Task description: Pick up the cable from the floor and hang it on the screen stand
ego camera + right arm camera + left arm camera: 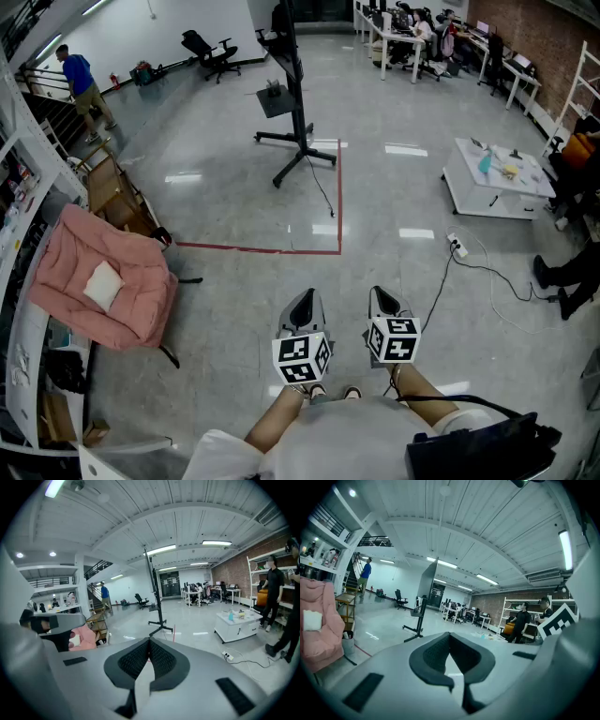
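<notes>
Head view: pre-approach, nothing picked up yet. The left gripper (303, 302) and right gripper (382, 298) sit side by side in front of the person's body, both pointing forward and slightly down. Each gripper view shows its jaws pressed together with nothing between the pads, so both tools are closed and empty.

The cable (322, 192) is a thin dark line on the floor. It runs from the base of the screen stand (292, 94) toward the corner of the red tape line (258, 249), well apart from both grippers. Can't tell whether its far end is plugged into the stand or just lies at the base. A second lead runs off a white power strip (457, 247) to the right. I read the one by the stand as the target, but I'm not certain.

Step in hand, my read: walk-up to the cable, task basically at the start.

Next move needs:
- Close the distance, get low and tip one gripper steeply toward the floor.
- Open its jaws before contact.
- Straddle the cable and close low, since it is thin and lies flat on a glossy floor. A shallow approach will likely skid off.
- Then lift it and drape it on the stand.
</notes>
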### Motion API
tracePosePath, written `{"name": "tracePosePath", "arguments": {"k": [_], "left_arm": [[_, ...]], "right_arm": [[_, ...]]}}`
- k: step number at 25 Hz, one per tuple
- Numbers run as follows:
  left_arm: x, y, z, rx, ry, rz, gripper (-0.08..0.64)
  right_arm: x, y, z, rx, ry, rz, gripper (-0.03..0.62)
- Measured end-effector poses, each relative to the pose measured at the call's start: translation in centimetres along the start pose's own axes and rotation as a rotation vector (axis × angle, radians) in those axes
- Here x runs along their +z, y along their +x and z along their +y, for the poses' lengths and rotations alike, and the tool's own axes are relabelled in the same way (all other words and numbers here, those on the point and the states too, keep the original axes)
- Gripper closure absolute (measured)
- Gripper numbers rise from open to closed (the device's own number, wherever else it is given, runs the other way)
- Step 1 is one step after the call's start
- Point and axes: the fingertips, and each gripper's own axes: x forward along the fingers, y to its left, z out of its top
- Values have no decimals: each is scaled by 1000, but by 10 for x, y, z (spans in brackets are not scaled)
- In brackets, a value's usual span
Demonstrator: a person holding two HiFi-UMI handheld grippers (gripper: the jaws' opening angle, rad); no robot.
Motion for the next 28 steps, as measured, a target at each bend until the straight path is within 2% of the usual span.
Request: {"name": "tracePosePath", "arguments": {"k": [6,14,20,24,28], "left_arm": [[0,6,1,7,-10,-4,557],[2,15,23,22,-21,0,557],[5,26,53,8,-12,3,557],[5,38,68,-1,-12,24,557],[7,58,79,0,1,28,557]], "right_arm": [[1,8,-2,3,3,-1,575],[4,24,5,9,23,-16,574],[8,47,5,-44,55,-33,574],[0,60,-7,-86,109,-3,574],[1,80,-19,-108,124,13,574]]}}
